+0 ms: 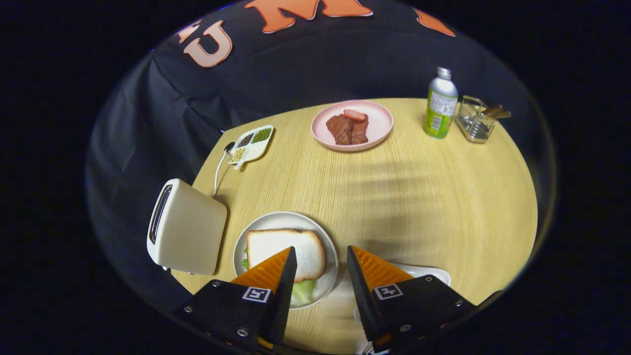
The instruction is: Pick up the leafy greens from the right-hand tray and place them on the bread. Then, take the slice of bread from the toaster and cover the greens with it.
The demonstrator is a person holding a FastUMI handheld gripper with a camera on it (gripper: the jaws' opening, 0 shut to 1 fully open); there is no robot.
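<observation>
A slice of white bread (291, 249) lies on top of leafy greens (301, 291) on a pale round plate (328, 236); green leaf edges poke out beneath it. My gripper (321, 259) hovers above the plate's near right rim, open, with nothing between its fingers. The left finger covers the bread's near corner. A cream toaster (185, 227) stands just left of the plate, its slot facing away to the left. A white tray (429, 271) peeks out behind the right finger, mostly hidden.
A pink plate (379, 130) with brown meat and a red slice sits at the table's far side. A green bottle (440, 103) and a wire basket (475, 121) stand far right. A small divided dish (252, 143) of beans lies far left, beside the toaster's cord.
</observation>
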